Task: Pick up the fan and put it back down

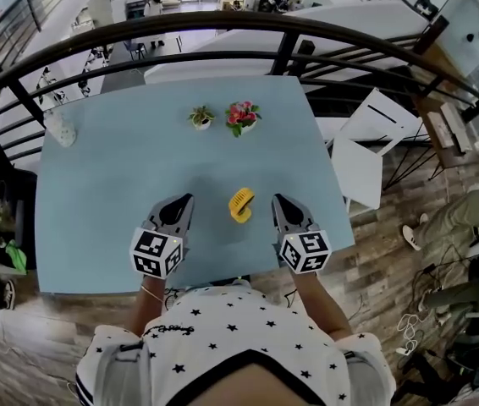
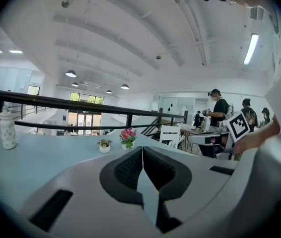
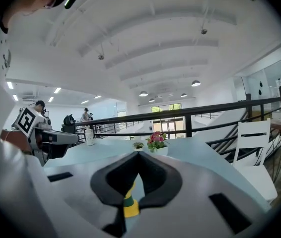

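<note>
A small yellow fan (image 1: 240, 205) lies on the light blue table (image 1: 121, 193) near its front edge, between my two grippers. My left gripper (image 1: 186, 200) hovers to the fan's left, and in the left gripper view its jaws (image 2: 142, 152) meet with nothing in them. My right gripper (image 1: 277, 200) is to the fan's right, apart from it. In the right gripper view those jaws (image 3: 136, 157) are shut and empty. The fan (image 3: 129, 205), yellow with a green band, shows through the gap below them.
Two small potted plants (image 1: 200, 117) (image 1: 242, 117) stand at the table's far middle. A white bottle (image 1: 60, 128) sits at the far left corner. A white chair (image 1: 362, 155) stands off the right edge, and a dark railing (image 1: 222, 24) curves behind the table.
</note>
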